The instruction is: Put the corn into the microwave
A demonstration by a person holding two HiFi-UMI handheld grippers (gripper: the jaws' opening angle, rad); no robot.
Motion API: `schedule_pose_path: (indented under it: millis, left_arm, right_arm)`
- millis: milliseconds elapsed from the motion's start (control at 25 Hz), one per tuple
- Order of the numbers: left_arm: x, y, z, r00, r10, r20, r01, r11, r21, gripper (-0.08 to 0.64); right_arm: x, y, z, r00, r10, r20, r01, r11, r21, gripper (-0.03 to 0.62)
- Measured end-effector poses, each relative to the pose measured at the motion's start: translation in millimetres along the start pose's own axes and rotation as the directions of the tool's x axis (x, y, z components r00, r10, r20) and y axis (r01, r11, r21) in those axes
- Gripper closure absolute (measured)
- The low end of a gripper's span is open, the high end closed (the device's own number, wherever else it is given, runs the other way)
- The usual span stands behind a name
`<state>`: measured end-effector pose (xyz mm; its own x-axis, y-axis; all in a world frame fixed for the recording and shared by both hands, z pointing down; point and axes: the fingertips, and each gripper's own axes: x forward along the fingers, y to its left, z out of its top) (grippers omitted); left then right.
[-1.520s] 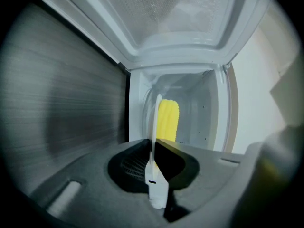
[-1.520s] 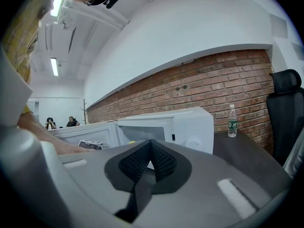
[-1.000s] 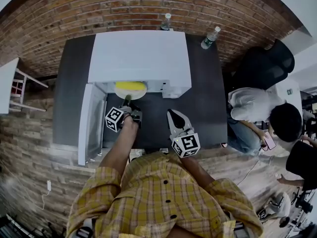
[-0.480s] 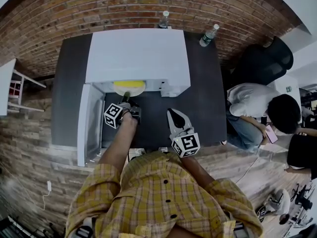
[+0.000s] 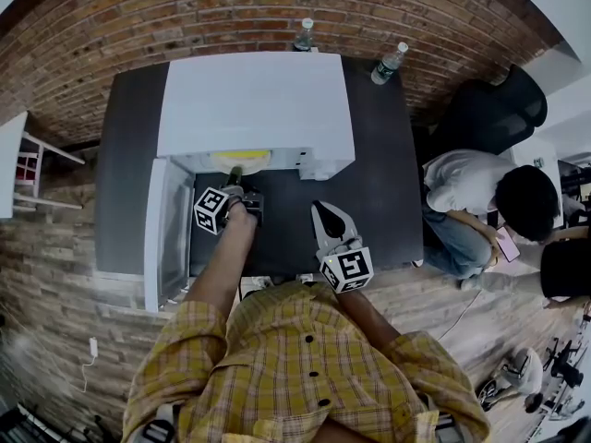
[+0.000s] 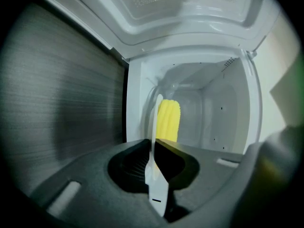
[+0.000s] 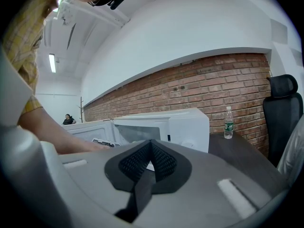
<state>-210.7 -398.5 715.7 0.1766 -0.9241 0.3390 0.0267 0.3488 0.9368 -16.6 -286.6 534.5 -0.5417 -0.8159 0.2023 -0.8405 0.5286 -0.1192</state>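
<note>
With the plate (image 6: 155,127) clamped by its rim in the left gripper (image 6: 153,144), the right gripper (image 7: 151,161) closed and empty, and the corn (image 6: 168,120) carried just inside the microwave (image 5: 256,100), the corn could be rolled off if the plate is tipped or released before it is set down.

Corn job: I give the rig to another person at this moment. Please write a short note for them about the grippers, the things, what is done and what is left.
Left gripper: shut on the rim of the white plate that carries the corn.
Right gripper: shut and empty, held over the dark table in front of the microwave.
Things: the door stands open to the left. Plate and corn are in the cavity; whether the plate rests on its floor I cannot tell.
Done: corn brought into the microwave.
Left: set the plate down, release it, draw the gripper out, probably close the door.
</note>
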Motion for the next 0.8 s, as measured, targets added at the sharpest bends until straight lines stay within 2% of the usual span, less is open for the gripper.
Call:
schedule_pose_path:
  millis: [280, 680, 800]
  left_arm:
    - [4.0, -0.1, -1.3, 0.999, 0.034, 0.003, -0.034, 0.999, -0.001, 0.531]
    - [7.2, 7.9, -5.4, 0.997, 0.072, -0.015, -0.073, 0.997, -0.032, 0.441]
    - [8.9, 9.8, -4.9, 0.997, 0.079, -0.019, -0.08, 0.996, -0.032, 0.433]
  right_arm:
    - [1.2, -2.3, -1.3, 1.0, -0.003, -0.005, 0.003, 1.0, 0.006, 0.592]
    - [2.4, -0.6, -1.5, 1.0, 0.005, -0.009, -0.005, 1.0, 0.007, 0.592]
    - [1.6, -0.4, -1.7, 1.0, 0.006, -0.011, -0.005, 1.0, 0.008, 0.592]
